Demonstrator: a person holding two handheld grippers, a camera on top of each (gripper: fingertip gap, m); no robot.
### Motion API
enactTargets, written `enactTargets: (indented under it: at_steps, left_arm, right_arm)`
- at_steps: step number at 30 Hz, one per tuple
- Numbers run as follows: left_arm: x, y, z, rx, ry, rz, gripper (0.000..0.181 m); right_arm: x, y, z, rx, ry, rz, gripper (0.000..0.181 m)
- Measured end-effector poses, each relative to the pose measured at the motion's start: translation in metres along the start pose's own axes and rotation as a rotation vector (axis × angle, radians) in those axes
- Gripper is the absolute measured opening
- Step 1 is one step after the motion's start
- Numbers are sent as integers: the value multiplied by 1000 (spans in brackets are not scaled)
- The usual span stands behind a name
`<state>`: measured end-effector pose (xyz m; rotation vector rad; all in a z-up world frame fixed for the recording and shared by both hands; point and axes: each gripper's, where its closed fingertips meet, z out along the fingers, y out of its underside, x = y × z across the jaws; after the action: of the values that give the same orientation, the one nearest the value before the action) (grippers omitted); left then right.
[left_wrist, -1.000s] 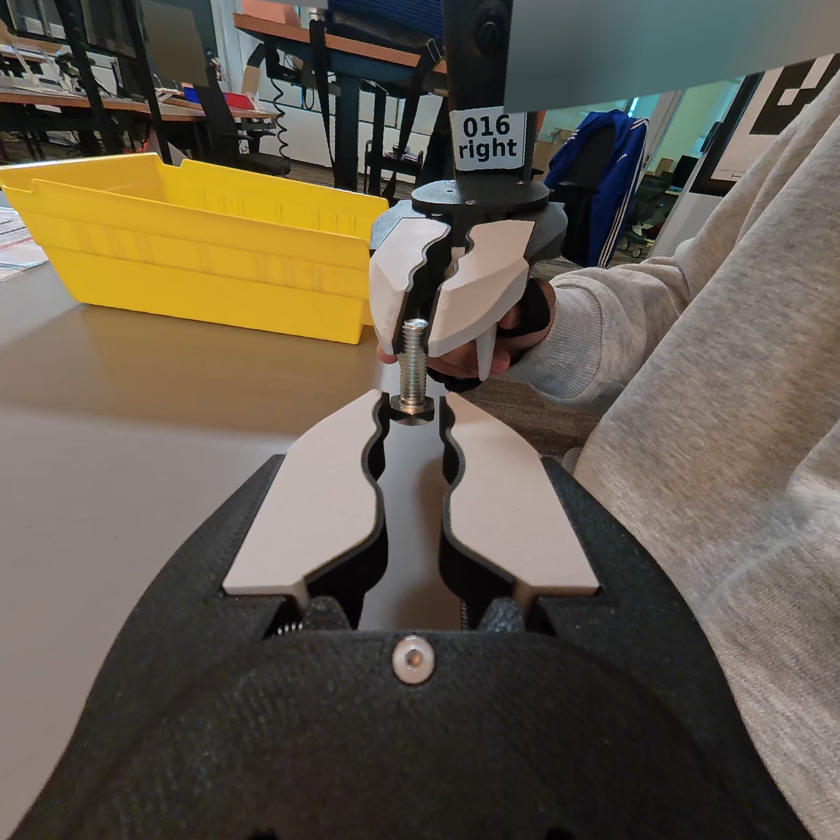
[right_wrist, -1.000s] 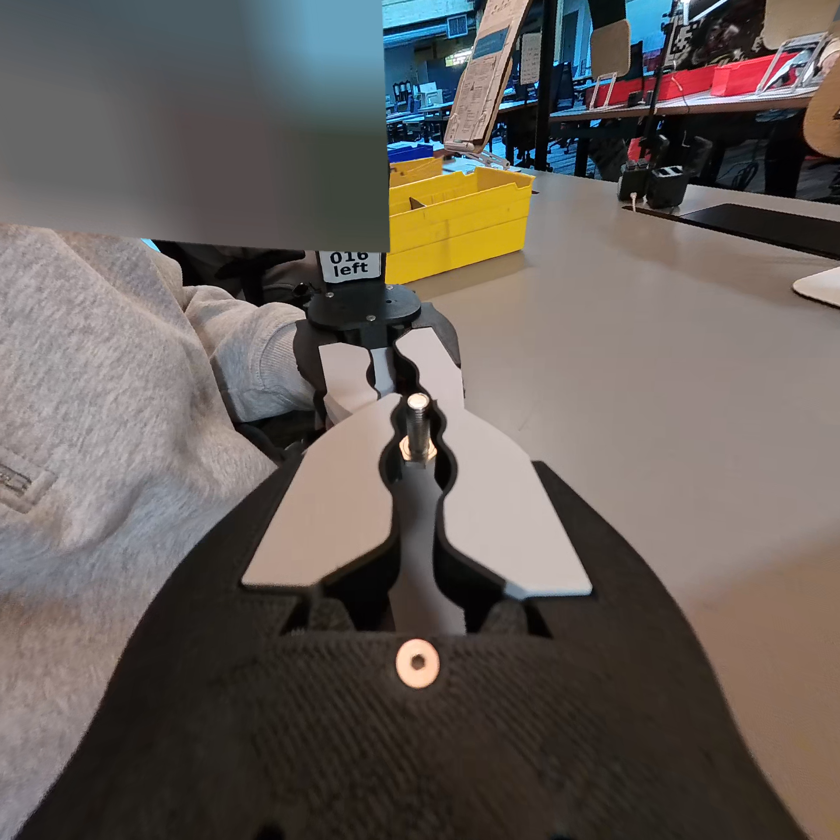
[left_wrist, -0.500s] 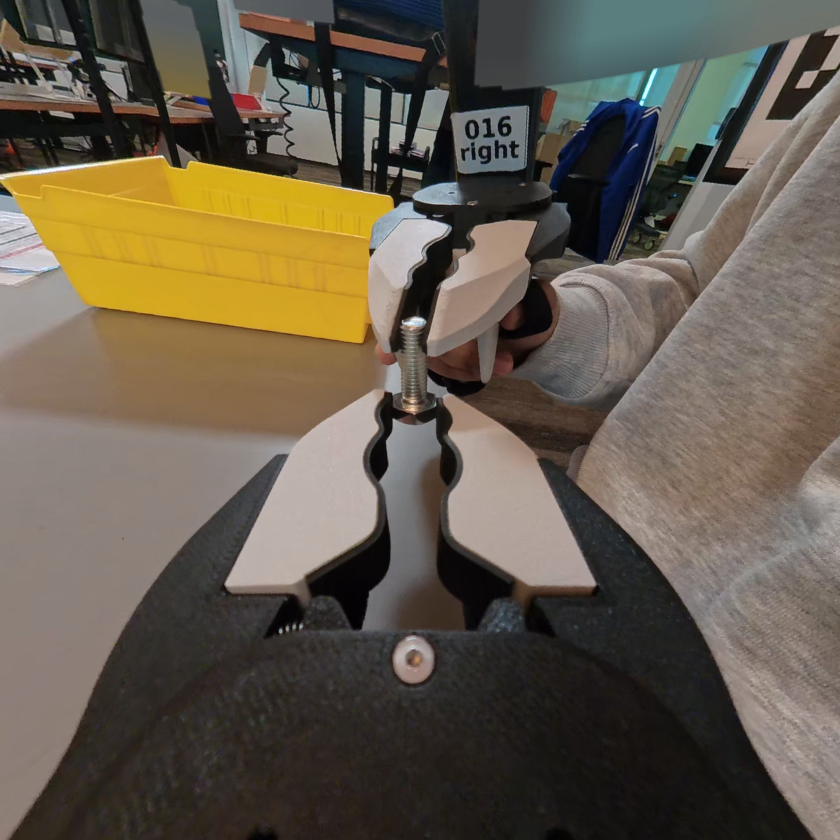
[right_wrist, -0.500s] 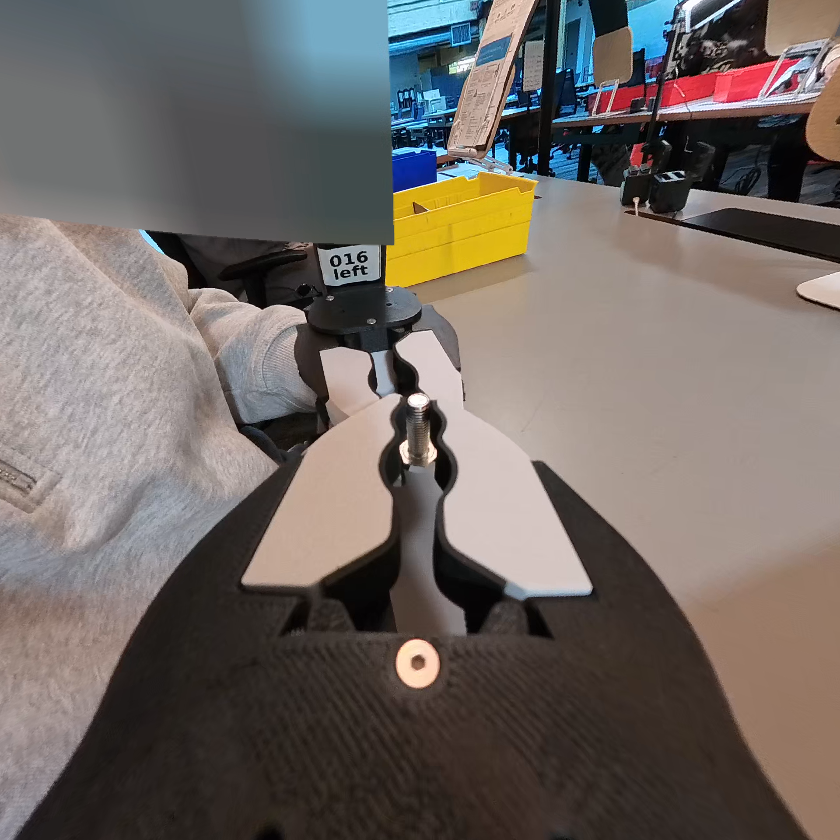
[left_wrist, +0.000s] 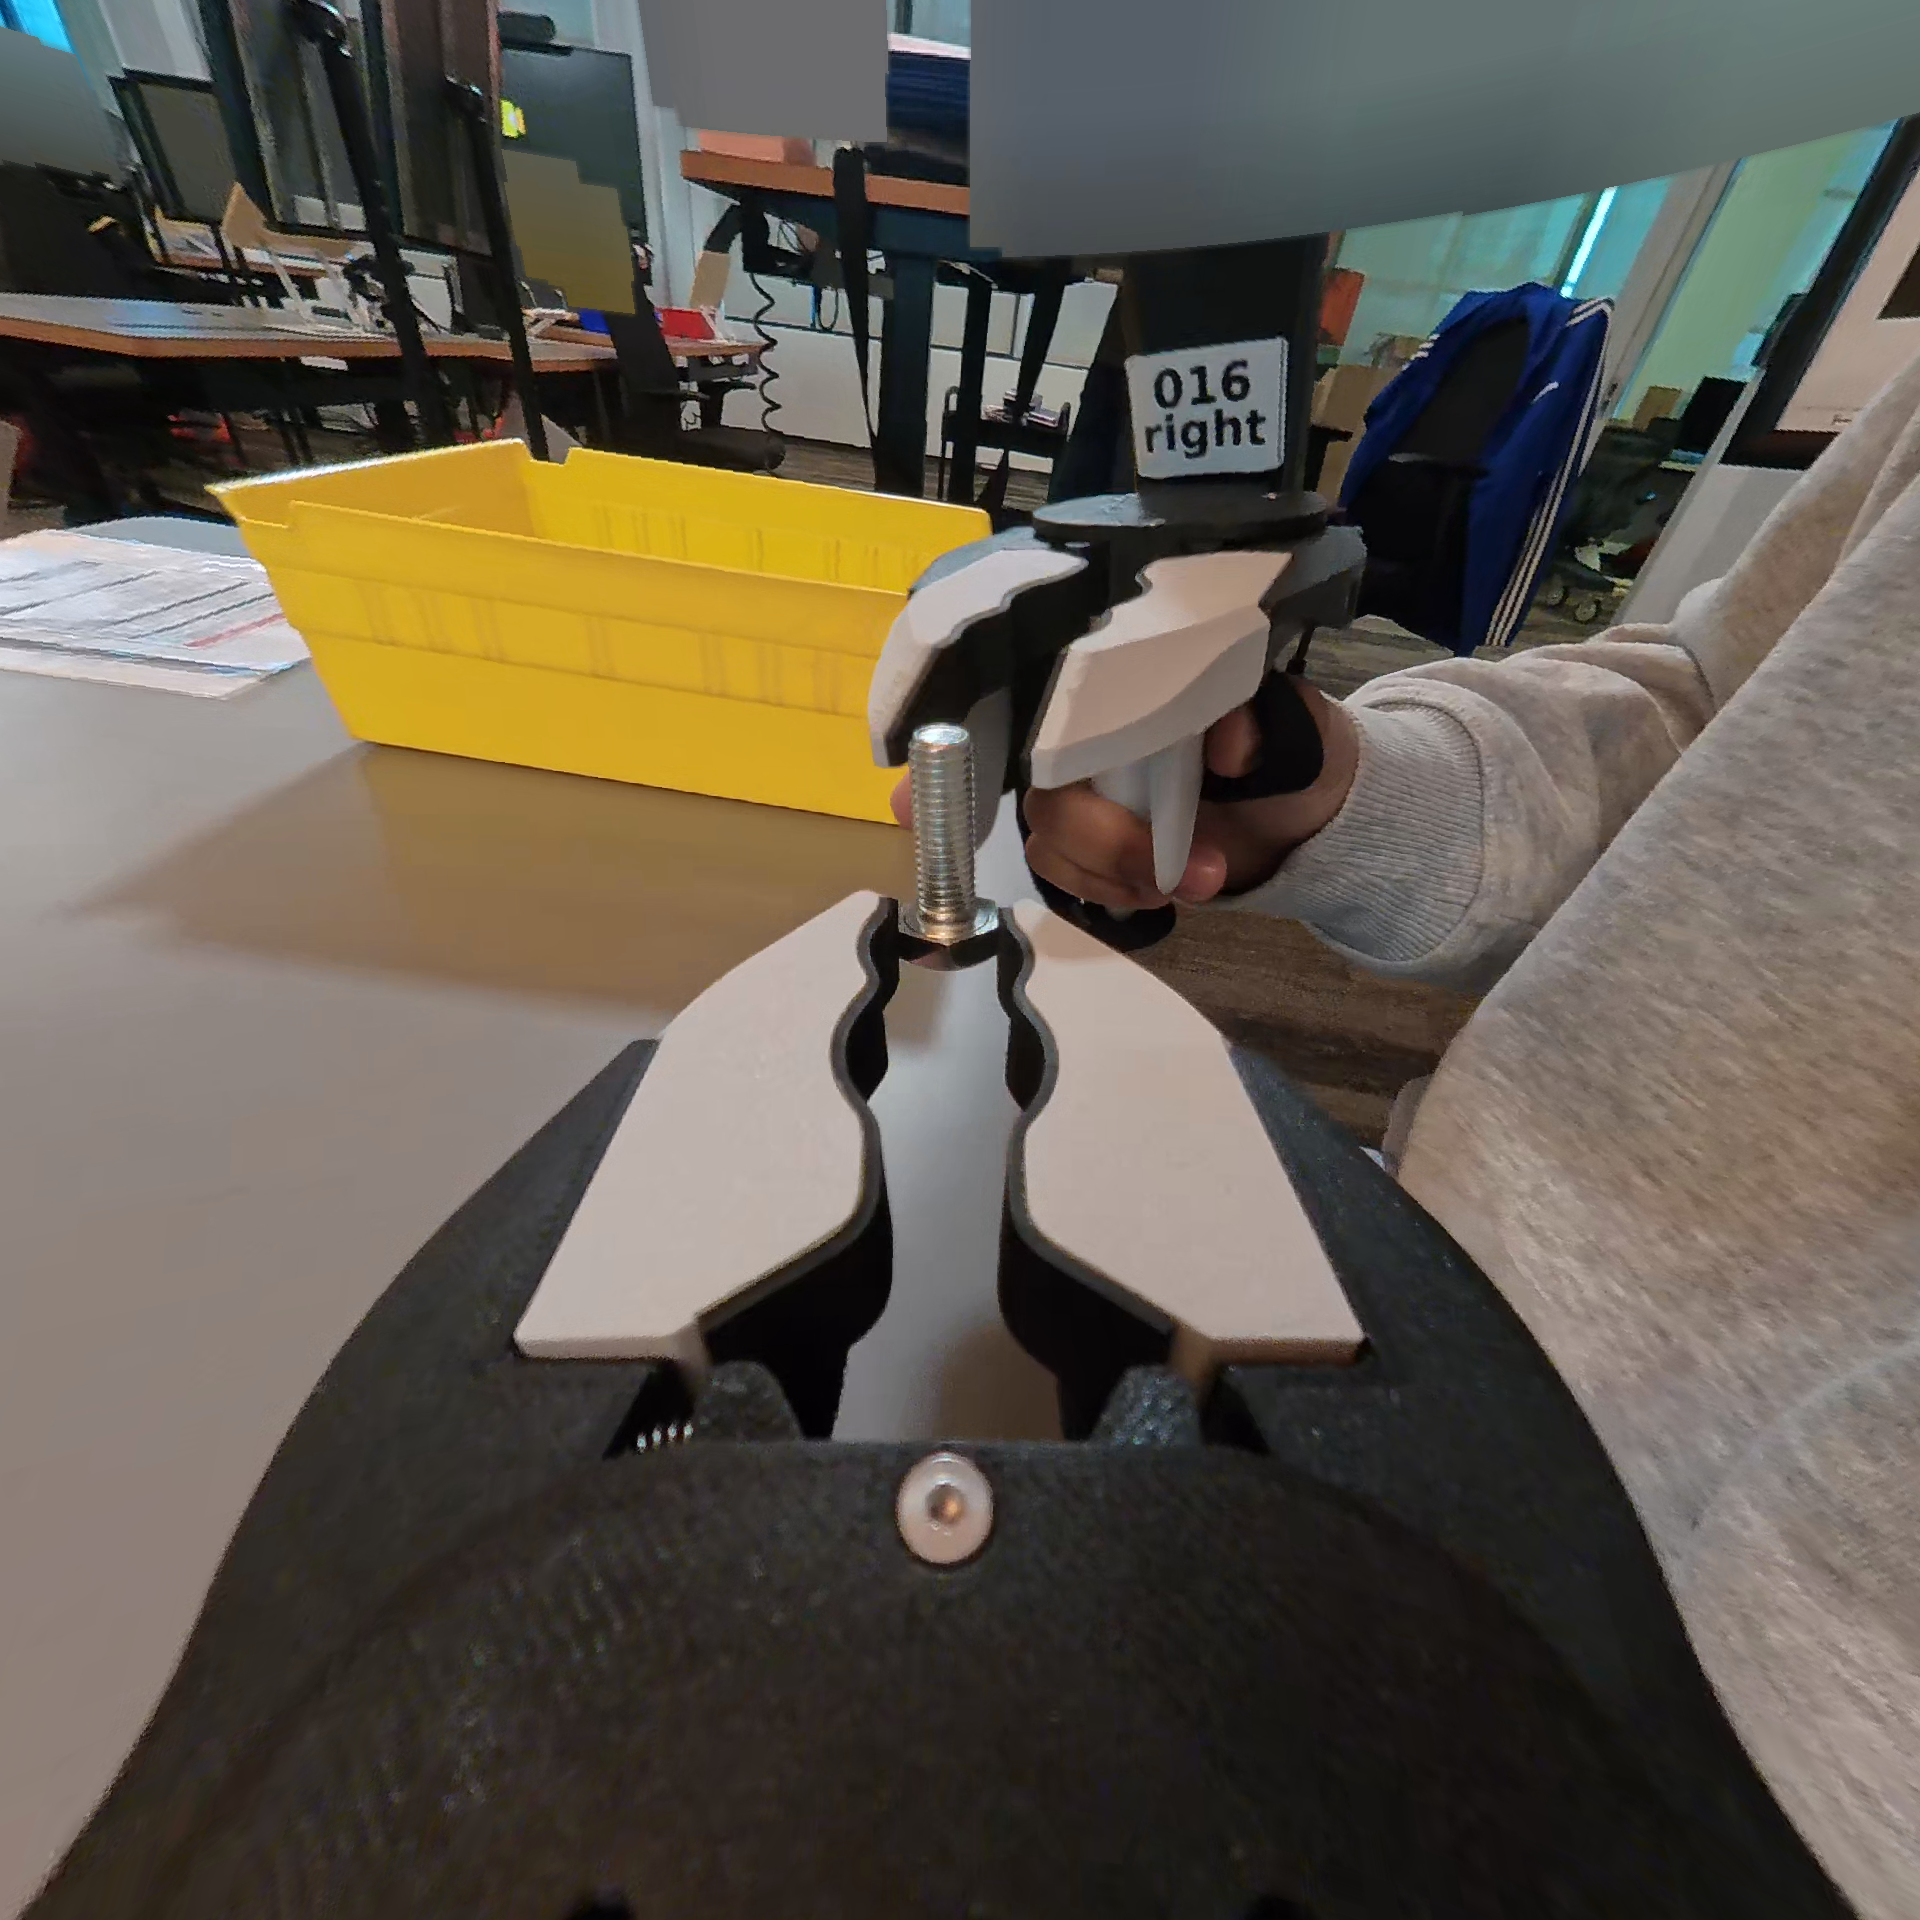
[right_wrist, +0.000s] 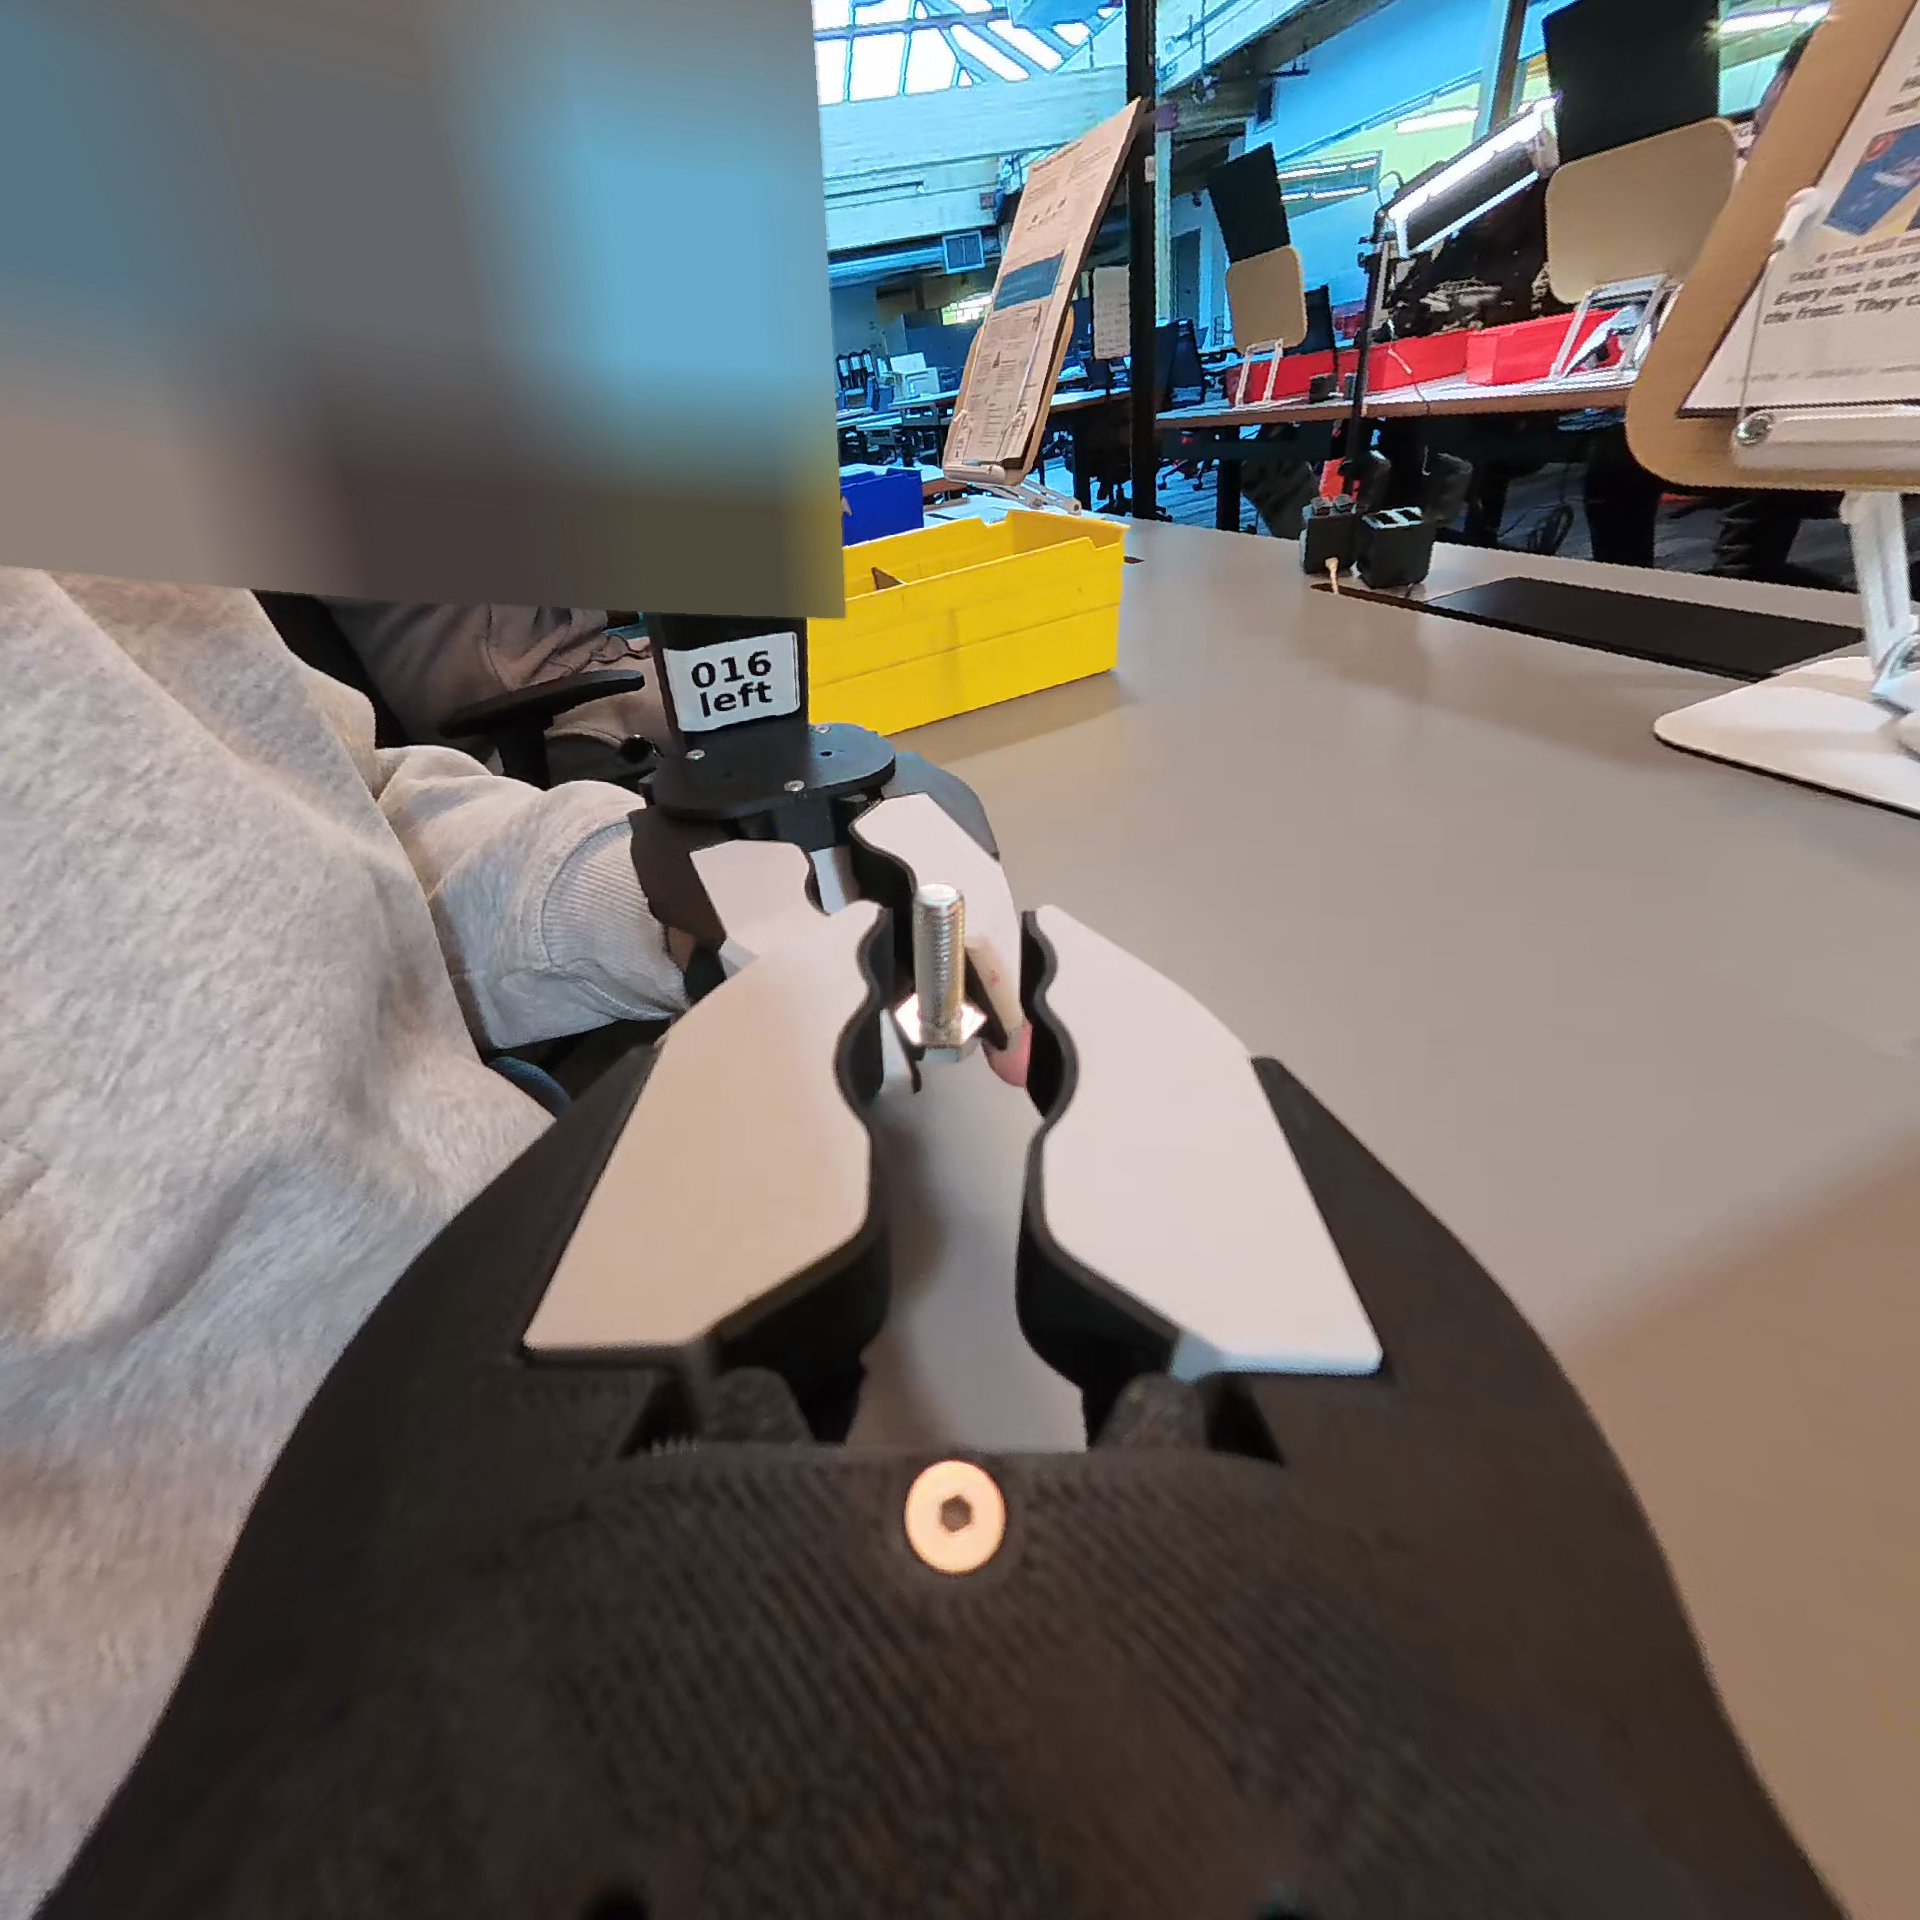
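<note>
Probably a workshop or lab: long workbenches (right_wrist: 1455, 831), yellow parts bins (left_wrist: 582, 623), clipboard stands (right_wrist: 1039, 312).

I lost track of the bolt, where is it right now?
The bolt stands upright, its head pinched between the left gripper fingertips, just in front of the right gripper, with the yellow bin behind on the table.

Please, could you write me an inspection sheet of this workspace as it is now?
Surface: grey table.
Job's things: bolt, upright, threads up.
Clutter: yellow bin, papers beside it, black mat.
Grippers: left gripper shut on the bolt's hex end; right gripper open, fingers either side of the bolt, apart from it.
Cables: coiled cable at a far desk.
Surroundings: blue jacket, board stand.
</note>
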<state>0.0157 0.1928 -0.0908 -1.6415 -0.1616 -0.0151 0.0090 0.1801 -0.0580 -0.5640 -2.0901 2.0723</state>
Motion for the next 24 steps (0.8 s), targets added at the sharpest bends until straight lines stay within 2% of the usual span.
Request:
enactTargets:
  at_steps: [7, 14, 17, 20, 24]
  left_arm:
    - [-23, -14, -13, 95, -98, -78, 18]
    - [-42, -21, -50, 158, -253, -120, 18]
    - [-46, -20, -76, 153, -345, -124, 18]
    - [-45, -18, -115, 128, -468, -97, 18]
    - [-31, -22, -170, 151, -600, -83, 18]
  right_arm:
    - [3, 6, 0, -19, 2, 14, 23]
    - [8, 4, 15, -8, -26, -18, 24]
    - [7, 8, 29, -26, -62, -31, 24]
    - [4, 10, 46, -50, -89, -84, 24]
    - [-2, 2, 84, -94, -151, -173, 25]
